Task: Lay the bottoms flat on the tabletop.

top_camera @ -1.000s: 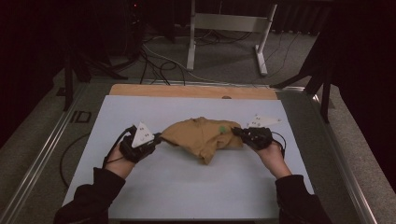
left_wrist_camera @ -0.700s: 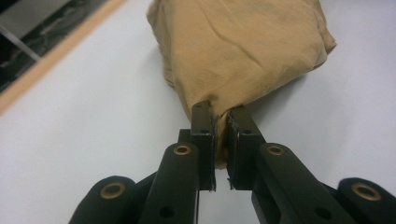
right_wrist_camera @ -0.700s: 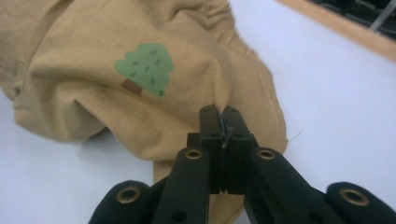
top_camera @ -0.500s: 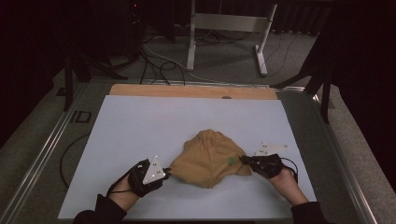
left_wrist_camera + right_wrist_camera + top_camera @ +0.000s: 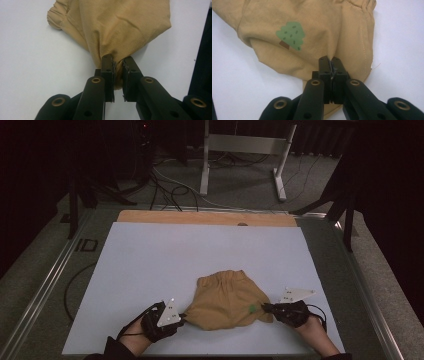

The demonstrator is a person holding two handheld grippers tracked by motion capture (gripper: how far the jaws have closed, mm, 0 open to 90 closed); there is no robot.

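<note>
A tan cloth garment [image 5: 227, 297] with a gathered waistband lies on the pale table mat [image 5: 200, 250] near its front edge. It carries a small green tree print [image 5: 291, 35] on its right side. My left gripper [image 5: 182, 316] is at the garment's near left corner. In the left gripper view the jaws [image 5: 118, 63] are shut on a bunched fold of the tan cloth [image 5: 120, 25]. My right gripper [image 5: 265, 307] is at the near right corner, below the tree print [image 5: 253, 308]. Its jaws [image 5: 331, 62] are pressed tight on the cloth's edge [image 5: 312, 30].
A wooden strip [image 5: 200, 217] runs along the mat's far edge. Metal rails [image 5: 45, 290] frame the table at both sides. Beyond the table, a metal stand [image 5: 245, 145] and loose cables [image 5: 165, 185] sit on the floor. The person's hands are at the table's front edge.
Both hands have drawn back toward the near edge of the table and sunk, bringing the garment with them. The cloth now lies lower on the mat, with its waistband on the far side.
</note>
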